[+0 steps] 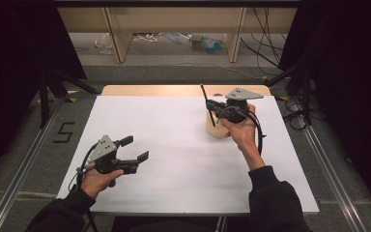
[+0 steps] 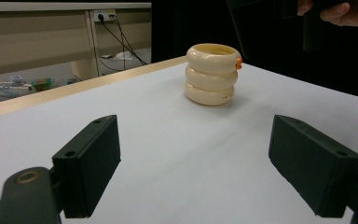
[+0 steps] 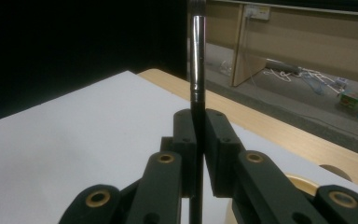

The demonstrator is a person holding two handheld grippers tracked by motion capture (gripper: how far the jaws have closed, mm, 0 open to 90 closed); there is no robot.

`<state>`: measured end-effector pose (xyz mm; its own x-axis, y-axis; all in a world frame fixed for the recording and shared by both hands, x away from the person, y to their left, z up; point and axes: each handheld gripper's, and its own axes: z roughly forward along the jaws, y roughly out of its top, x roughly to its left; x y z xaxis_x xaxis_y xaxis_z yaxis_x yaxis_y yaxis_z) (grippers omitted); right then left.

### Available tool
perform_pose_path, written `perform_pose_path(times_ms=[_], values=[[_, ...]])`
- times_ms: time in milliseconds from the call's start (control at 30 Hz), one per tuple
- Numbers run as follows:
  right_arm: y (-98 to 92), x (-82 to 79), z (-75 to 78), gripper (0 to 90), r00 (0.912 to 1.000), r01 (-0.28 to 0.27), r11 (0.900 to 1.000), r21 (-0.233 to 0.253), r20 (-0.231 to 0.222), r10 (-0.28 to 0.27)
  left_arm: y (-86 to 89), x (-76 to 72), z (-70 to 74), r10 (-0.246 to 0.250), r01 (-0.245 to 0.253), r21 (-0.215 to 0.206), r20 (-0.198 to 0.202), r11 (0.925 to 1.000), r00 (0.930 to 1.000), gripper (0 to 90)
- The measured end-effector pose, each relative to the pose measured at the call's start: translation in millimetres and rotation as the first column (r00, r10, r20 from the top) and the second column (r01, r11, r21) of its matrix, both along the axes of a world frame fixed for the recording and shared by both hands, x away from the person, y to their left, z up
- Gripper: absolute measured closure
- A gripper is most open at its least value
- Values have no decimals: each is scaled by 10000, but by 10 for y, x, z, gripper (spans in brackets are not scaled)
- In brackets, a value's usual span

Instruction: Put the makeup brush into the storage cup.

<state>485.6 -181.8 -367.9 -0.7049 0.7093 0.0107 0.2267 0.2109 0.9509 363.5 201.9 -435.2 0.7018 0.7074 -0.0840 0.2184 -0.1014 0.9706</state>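
A cream holder (image 1: 216, 129) shaped like three stacked rings stands on the white table top (image 1: 174, 145), right of centre. In the left gripper view, the holder (image 2: 212, 74) has a small orange spot at its rim. My right gripper (image 1: 214, 109) hovers just above the holder, shut on a thin black brush (image 1: 206, 100) that points up and away. In the right gripper view the brush (image 3: 196, 56) has a silver ferrule and is pinched upright between the jaws (image 3: 198, 135), with the holder's rim (image 3: 303, 184) below. My left gripper (image 1: 135, 148) rests at the near left, open with nothing in it (image 2: 200, 163).
A strip of wooden table edge (image 1: 183, 90) runs along the far side of the white top. Beyond it are a wooden shelf frame (image 1: 121, 43), cables and small items on the floor. Metal rails (image 1: 24, 164) flank the table.
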Motion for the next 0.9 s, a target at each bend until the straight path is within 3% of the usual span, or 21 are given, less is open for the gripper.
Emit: perform_pose_path(times_ms=[900], values=[[-370,89,64,839,9936,1127,9922,530,56,-1132,6,6,3,82,-82,-85,5,9999,10000,162]])
